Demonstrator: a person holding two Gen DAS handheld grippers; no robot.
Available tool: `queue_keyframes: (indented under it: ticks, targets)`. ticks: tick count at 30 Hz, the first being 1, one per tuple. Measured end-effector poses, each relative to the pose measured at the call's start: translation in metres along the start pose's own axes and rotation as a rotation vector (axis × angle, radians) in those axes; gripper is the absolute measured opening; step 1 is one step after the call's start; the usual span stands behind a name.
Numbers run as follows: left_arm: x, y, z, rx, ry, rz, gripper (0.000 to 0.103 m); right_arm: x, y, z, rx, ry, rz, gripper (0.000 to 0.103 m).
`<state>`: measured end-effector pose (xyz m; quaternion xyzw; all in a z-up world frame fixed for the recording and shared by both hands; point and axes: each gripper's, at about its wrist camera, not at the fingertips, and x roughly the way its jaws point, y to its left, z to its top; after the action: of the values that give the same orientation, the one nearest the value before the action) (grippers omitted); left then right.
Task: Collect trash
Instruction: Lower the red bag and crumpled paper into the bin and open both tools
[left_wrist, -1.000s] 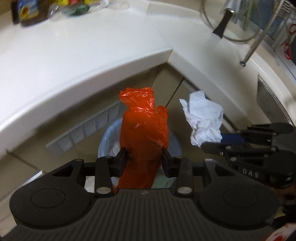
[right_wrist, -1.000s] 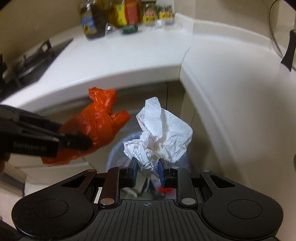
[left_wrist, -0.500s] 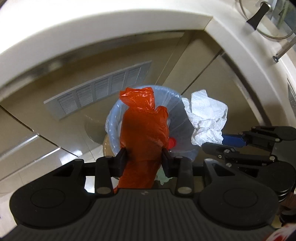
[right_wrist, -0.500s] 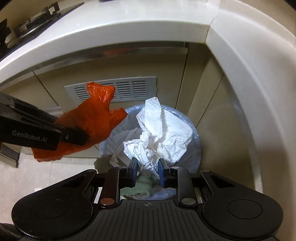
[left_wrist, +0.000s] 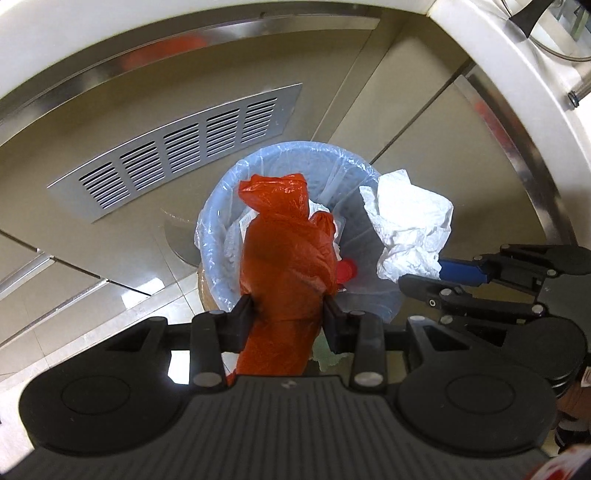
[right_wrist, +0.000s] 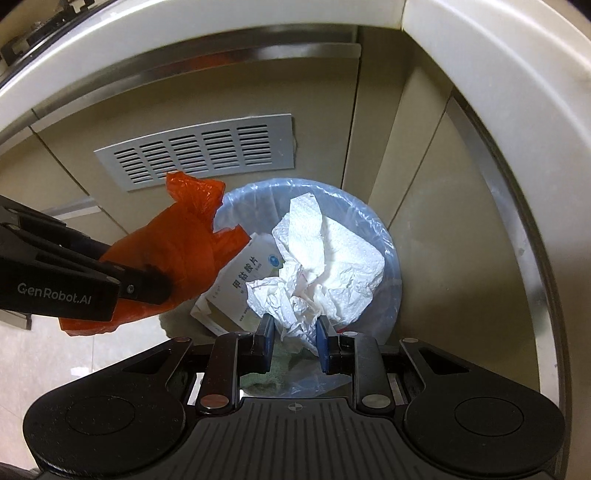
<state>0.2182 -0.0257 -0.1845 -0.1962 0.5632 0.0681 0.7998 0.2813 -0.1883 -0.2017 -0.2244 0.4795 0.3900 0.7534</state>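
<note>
we hold two pieces of trash over the round bin lined with a pale blue plastic bag (left_wrist: 225, 225), which stands on the floor in the corner where the beige cabinet fronts meet. our left tongs (left_wrist: 288, 317) are clenched on the crumpled orange plastic bag (left_wrist: 288, 251), gripping it low on its bunched body so the loose top stands up past the fingertips; in the left wrist view it sits over the left half of the bin mouth. our right tongs (right_wrist: 293, 338) are clamped on the wadded white paper towel (right_wrist: 325, 266) at its lower end, and in the right wrist view the wad hangs over the middle of the bin mouth. we judge both are held this way, out over the opening and not yet let go, so that a simple release drops each one inside the liner and not on the floor.

much is hidden. the orange bag and the towel cover most of the bin's inside: we make out a white carton with printed characters (right_wrist: 243, 280) leaning at the left inner edge, something small and red (left_wrist: 347, 271), and green cloth-like material near the bin's near edge, but we cannot tell what those last two are. the bin's near rim is cut off by both tong bodies. how high the trash hangs above the rim we cannot tell. the white worktop edge (right_wrist: 480, 74) only arcs along the top and right of the views, and the slotted grey vent panel (right_wrist: 195, 151) sits on the cabinet behind the bin.
</note>
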Motion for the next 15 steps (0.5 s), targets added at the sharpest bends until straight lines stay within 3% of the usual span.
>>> queue_keyframes:
  ticks: [15]
  targets:
    - [0.013, 0.0, 0.009, -0.025, 0.02, 0.005, 0.036, 0.024, -0.003, 0.005, -0.011, 0.036, -0.009, 0.024]
